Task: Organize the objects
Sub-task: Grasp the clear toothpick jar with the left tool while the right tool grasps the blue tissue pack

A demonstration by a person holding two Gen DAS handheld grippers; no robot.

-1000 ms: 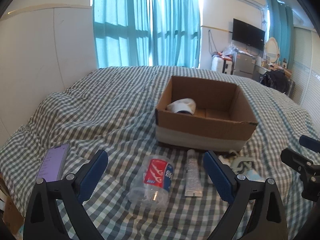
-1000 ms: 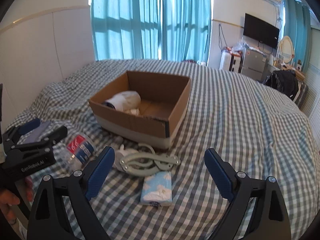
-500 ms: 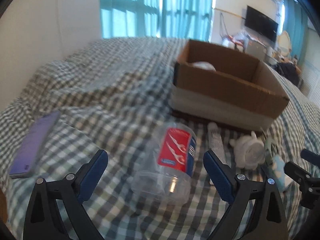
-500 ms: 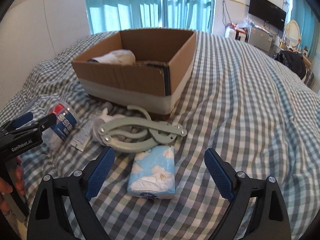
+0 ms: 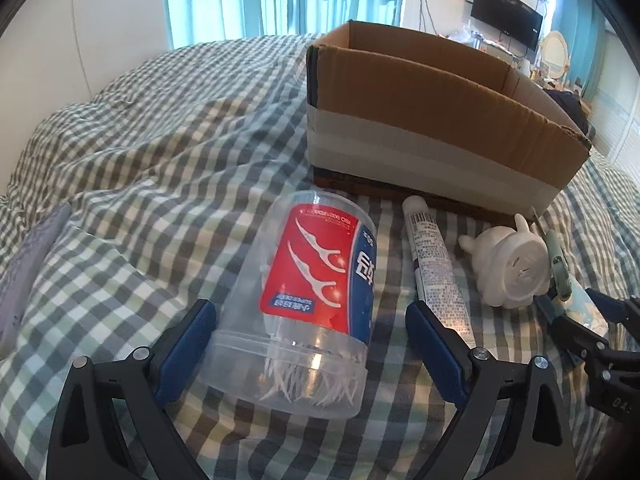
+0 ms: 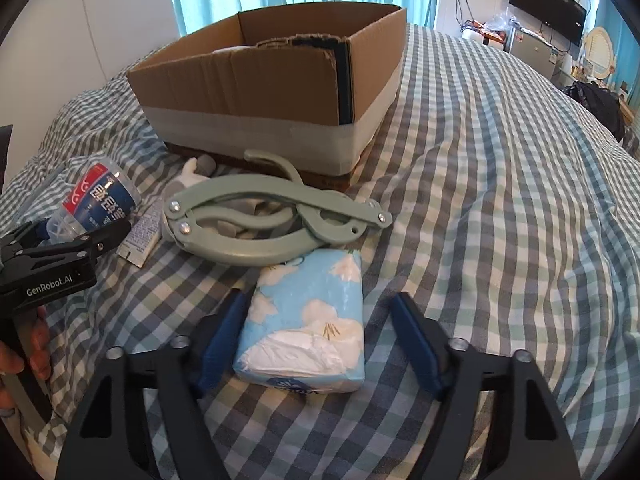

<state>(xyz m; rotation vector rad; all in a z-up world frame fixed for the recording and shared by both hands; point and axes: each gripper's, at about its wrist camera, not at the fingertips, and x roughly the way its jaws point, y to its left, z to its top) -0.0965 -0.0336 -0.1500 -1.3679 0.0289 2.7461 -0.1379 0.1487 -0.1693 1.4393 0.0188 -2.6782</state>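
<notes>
A clear jar of floss picks [image 5: 316, 276] with a red and blue label lies on its side on the checked bedspread. My left gripper [image 5: 308, 320] is open and straddles the jar's lid end, with a gap at the right pad. A blue tissue pack [image 6: 308, 320] printed with white clouds lies between the fingers of my right gripper [image 6: 320, 300]. Those jaws are closing; the left pad is at the pack's edge and the right pad stands apart from it. The open cardboard box [image 5: 420, 92] stands just beyond both.
A white tube [image 5: 432, 256] and a white figurine [image 5: 508, 264] lie right of the jar, in front of the box. A green folding hanger [image 6: 256, 220] rests just beyond the tissue pack. A purple phone [image 5: 24, 264] lies far left. A hand [image 6: 24, 344] holds the other gripper.
Both grippers have sunk toward the bed and tipped downward. The jar now sits between the left fingers and the tissue pack between the right ones. The right jaws have narrowed.
</notes>
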